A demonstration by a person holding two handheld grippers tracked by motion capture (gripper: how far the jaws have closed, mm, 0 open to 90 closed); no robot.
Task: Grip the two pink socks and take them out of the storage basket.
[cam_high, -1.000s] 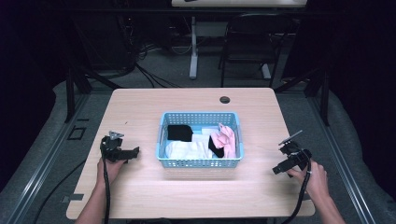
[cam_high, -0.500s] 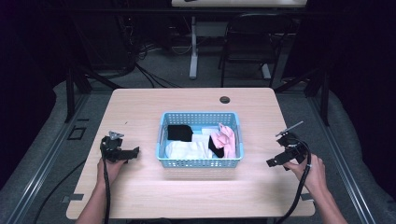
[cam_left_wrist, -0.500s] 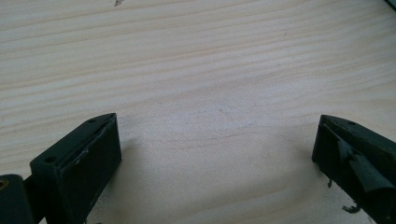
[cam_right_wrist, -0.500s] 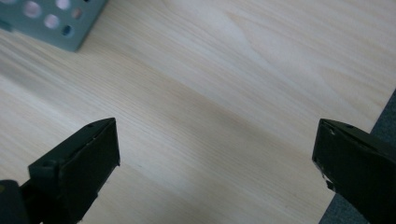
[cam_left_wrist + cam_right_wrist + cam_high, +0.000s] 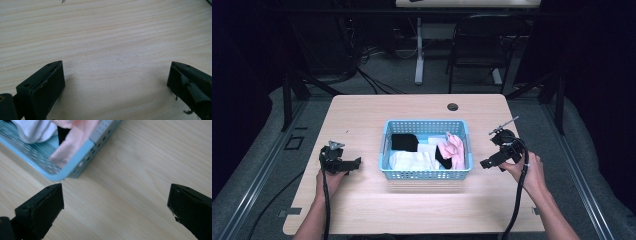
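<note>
Right of the blue basket (image 5: 427,172), the right tongs (image 5: 488,163) have swung closer, jaws wide, empty; left tongs (image 5: 354,163) wait wide, empty too.

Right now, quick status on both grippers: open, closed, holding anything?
Left gripper: open, holding nothing, over bare table.
Right gripper: open, holding nothing, over the table beside the basket.
</note>
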